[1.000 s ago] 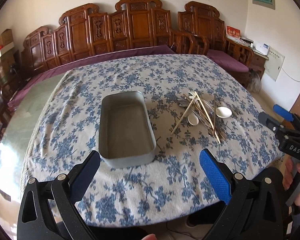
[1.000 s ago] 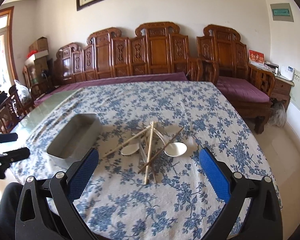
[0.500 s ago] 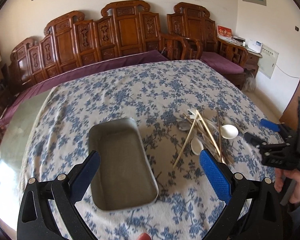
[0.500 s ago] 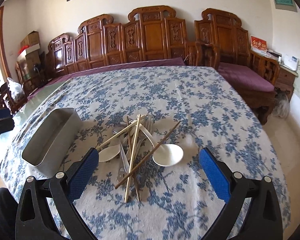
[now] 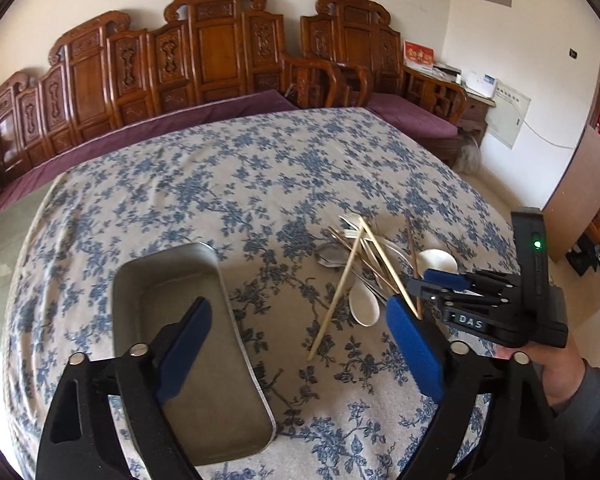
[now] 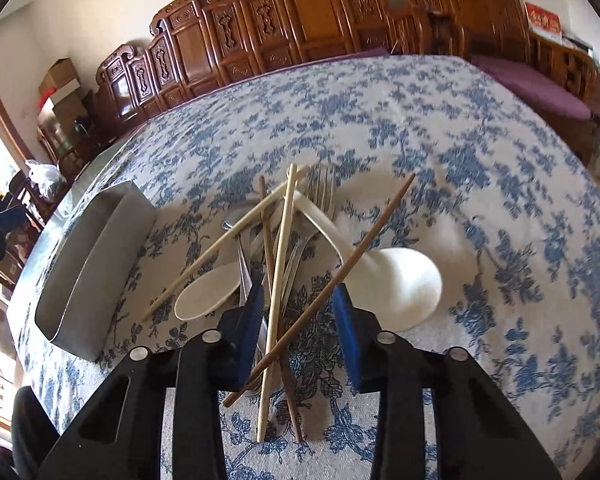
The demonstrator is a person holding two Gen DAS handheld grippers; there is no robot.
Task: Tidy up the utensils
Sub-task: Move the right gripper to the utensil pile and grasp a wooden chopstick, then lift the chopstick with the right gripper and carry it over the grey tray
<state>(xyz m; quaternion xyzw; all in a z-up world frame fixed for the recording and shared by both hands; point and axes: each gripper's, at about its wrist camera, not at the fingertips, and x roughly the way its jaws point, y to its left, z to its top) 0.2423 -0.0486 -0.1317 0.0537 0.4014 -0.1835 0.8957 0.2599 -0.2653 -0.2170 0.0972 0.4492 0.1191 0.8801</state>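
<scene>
A heap of utensils (image 6: 296, 224) lies on the flowered tablecloth (image 6: 440, 128): pale chopsticks (image 6: 285, 240), dark chopsticks (image 6: 372, 236), metal forks (image 6: 324, 192) and two white spoons (image 6: 400, 284). My right gripper (image 6: 299, 304) is low over the heap's near end. Its jaws are closing with several chopsticks between them, and a gap still shows on each side. The left wrist view shows the right gripper (image 5: 424, 282) at the heap (image 5: 364, 256). My left gripper (image 5: 300, 344) hovers over the empty metal tray (image 5: 228, 312), jaws closing, with only the tray's right wall below them.
Carved wooden benches (image 5: 220, 52) with purple cushions line the table's far side. A person's hand (image 5: 556, 376) holds the right gripper at the table's right edge. Bare cloth (image 5: 292, 280) lies between tray and heap.
Both grippers have moved forward and down over the table. The right one dropped onto the heap and its jaws narrowed around the chopsticks. The left jaws narrowed a little above the tray.
</scene>
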